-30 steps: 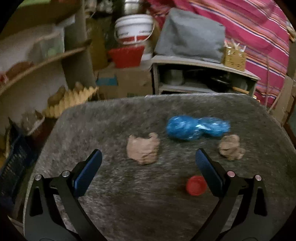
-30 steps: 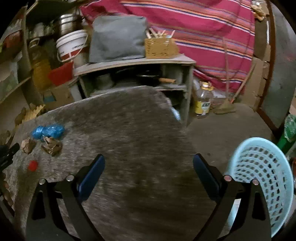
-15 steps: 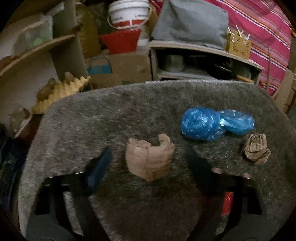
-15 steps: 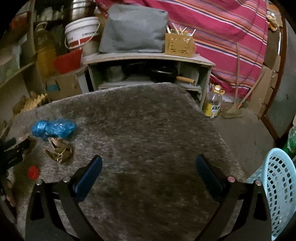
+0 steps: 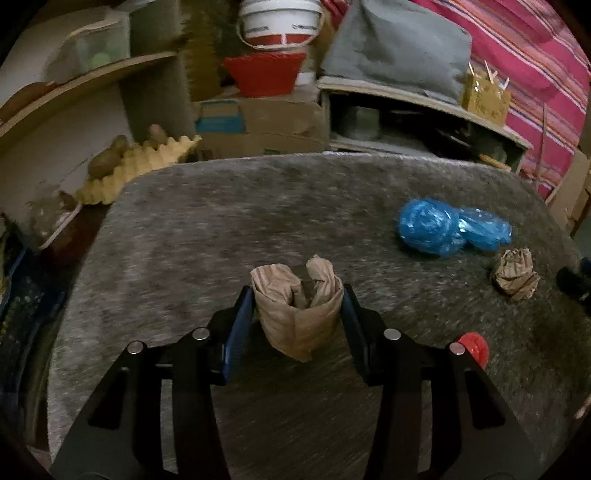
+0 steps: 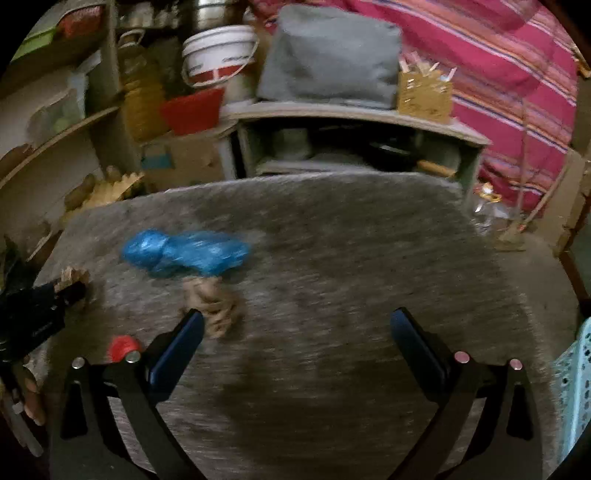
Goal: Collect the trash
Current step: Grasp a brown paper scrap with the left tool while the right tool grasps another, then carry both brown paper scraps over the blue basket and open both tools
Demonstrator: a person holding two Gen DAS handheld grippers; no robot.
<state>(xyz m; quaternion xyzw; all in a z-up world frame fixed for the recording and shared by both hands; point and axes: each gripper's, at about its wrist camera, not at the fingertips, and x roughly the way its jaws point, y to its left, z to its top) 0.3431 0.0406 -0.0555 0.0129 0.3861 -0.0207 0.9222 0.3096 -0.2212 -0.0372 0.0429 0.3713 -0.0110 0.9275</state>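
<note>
On the grey furry table [image 5: 221,229] lie several pieces of trash. My left gripper [image 5: 297,308] is shut on a crumpled brown paper wad [image 5: 295,306], both pads pressed on its sides. A blue plastic bag [image 5: 447,227] lies to the right, with a smaller brown paper wad [image 5: 515,273] and a red bottle cap [image 5: 472,343] nearer. My right gripper [image 6: 295,332] is open and empty over the table; its left finger is beside the smaller paper wad [image 6: 212,302], below the blue bag [image 6: 184,253]. The red cap [image 6: 122,347] shows at its left.
A light blue laundry basket [image 6: 576,387] stands at the table's right edge. Behind the table are a low shelf unit [image 6: 351,118] with a grey cushion, a white bucket [image 5: 280,18], a red tub, cardboard boxes and an egg tray [image 5: 136,166].
My left gripper moved forward to the brown paper wad and closed on it. My right gripper swung left toward the blue bag and the smaller wad, staying open.
</note>
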